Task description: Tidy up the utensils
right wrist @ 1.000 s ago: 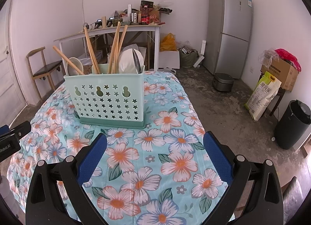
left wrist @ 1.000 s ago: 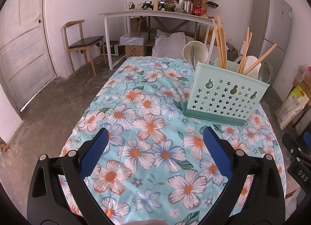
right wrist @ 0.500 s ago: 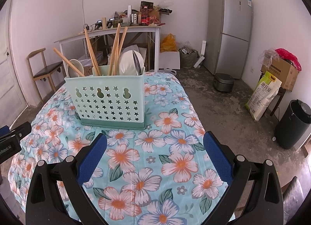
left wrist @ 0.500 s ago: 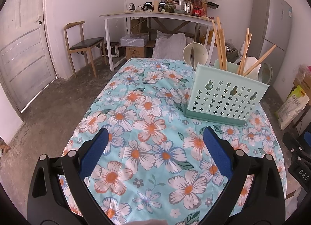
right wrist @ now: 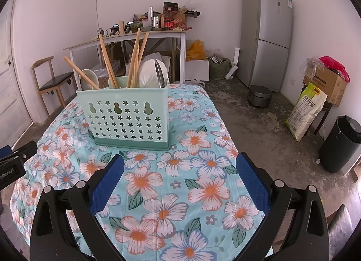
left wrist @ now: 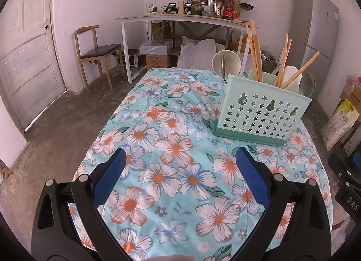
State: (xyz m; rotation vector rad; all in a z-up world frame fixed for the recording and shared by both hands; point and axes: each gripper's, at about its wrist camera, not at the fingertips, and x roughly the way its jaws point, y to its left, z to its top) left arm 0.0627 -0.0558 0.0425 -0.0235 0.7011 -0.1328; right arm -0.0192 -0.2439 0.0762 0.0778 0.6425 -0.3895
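Note:
A mint-green perforated utensil holder [left wrist: 261, 116] [right wrist: 126, 118] stands on the floral tablecloth [left wrist: 171, 148] [right wrist: 198, 184]. Several wooden chopsticks [left wrist: 255, 55] [right wrist: 135, 58] stick up from it, along with white spoons or ladles [left wrist: 225, 62] [right wrist: 151, 73]. My left gripper [left wrist: 180, 157] hovers open over the cloth, the holder ahead to its right. My right gripper [right wrist: 180, 161] is open too, with the holder just ahead to its left. Neither holds anything.
Beyond the table are a wooden chair [left wrist: 97, 53], a cluttered white desk [left wrist: 180, 17], a grey fridge [right wrist: 268, 35], a rice cooker [right wrist: 259, 98], a black bin [right wrist: 340, 143], a rice sack [right wrist: 306, 109] and boxes on the concrete floor.
Both grippers have drifted back slightly from the holder; in the right wrist view it shifts a little right and up. Both stay open and empty.

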